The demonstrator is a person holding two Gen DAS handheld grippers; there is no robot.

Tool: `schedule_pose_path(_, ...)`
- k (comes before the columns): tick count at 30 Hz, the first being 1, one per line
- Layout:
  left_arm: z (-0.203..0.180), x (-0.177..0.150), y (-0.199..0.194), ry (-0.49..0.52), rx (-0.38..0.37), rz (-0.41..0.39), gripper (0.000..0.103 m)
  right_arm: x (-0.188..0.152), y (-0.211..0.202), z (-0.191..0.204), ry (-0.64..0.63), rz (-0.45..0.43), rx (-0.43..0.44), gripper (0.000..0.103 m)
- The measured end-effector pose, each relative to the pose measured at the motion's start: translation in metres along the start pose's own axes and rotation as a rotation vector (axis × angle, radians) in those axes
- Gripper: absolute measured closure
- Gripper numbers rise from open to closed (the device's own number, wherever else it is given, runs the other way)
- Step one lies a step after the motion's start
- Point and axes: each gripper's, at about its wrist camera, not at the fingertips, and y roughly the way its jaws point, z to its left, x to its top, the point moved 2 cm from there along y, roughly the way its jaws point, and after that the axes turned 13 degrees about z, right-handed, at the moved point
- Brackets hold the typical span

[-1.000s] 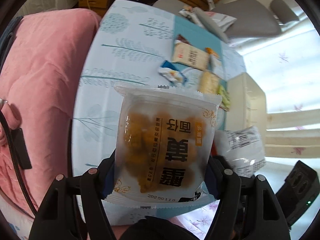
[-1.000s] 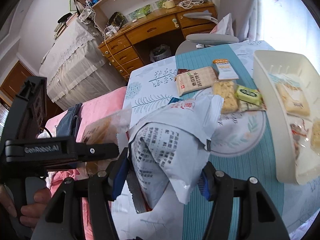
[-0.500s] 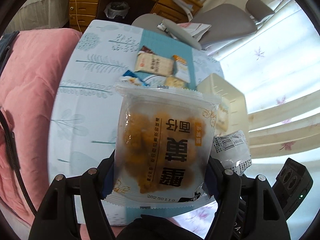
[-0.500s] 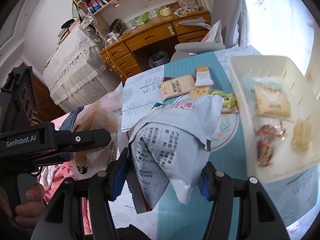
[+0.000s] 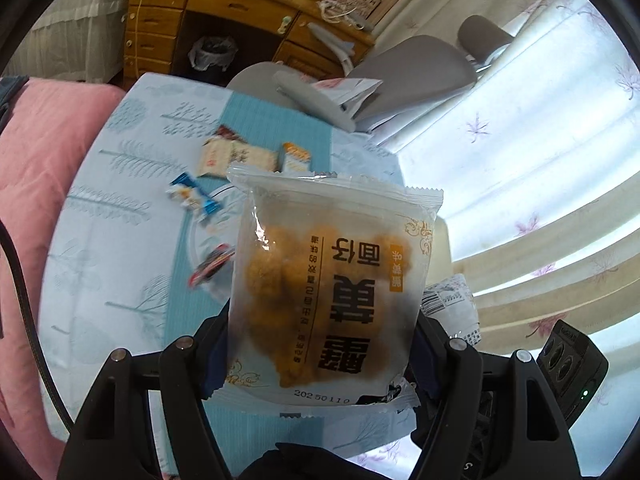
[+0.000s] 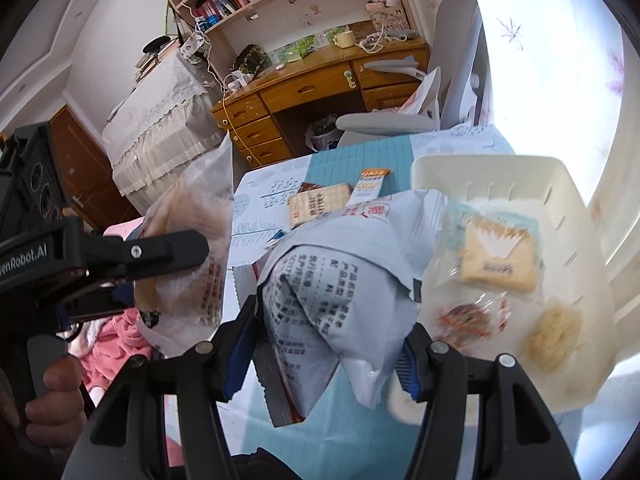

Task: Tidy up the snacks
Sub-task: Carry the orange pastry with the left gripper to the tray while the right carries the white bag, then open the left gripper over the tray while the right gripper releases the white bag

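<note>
Desk [image 5: 120,264] under a leaf-print cloth, near edge cut off by both rigs. Cream basket [image 6: 520,176] at its right: three wrapped snacks inside, blurred, labels unreadable. Left gripper [image 5: 320,344] clamped on a clear pastry pack [image 5: 332,288], held above the desk, hiding most of the basket in the left view. Right gripper [image 6: 328,340] clamped on a crumpled white snack bag [image 6: 340,264] beside the basket, lower end hidden. Loose on the cloth: cracker pack [image 6: 318,208], orange-topped packet [image 6: 370,186], blue-ended wrapper [image 5: 192,198], one red blur.
</note>
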Motion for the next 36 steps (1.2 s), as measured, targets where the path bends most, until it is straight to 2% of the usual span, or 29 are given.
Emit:
schedule_pose_path(5, -0.031, 0.011, 0.018, 0.026, -0.007, -0.035, 0.031, 0.006, -0.007, -0.025, -0.041, -0.014, -0.035, 0.043)
schedule_pose_path(12, -0.069, 0.026, 0.047, 0.064, -0.029, -0.043, 0.030, 0.016, -0.012, -0.058, -0.090, -0.020, -0.076, 0.042)
schedule_pose_path(26, -0.120, 0.042, 0.115, 0.097, -0.087, 0.024, 0.026, 0.020, -0.016, -0.128, -0.042, 0.029, -0.197, 0.041)
schedule_pose_path(29, -0.122, 0.042, 0.127, 0.079, -0.098, 0.048, 0.022, 0.020, -0.015, -0.136, -0.030, 0.047, -0.213, 0.041)
schedule_pose_path(33, -0.120, 0.039, 0.133, 0.059, -0.107, 0.078, 0.007, 0.020, -0.008, -0.140, -0.016, 0.104, -0.232, 0.038)
schedule_pose_path(36, -0.115, 0.036, 0.129, 0.044, -0.107, 0.071, 0.005, 0.017, -0.005, -0.147, 0.033, 0.126, -0.231, 0.034)
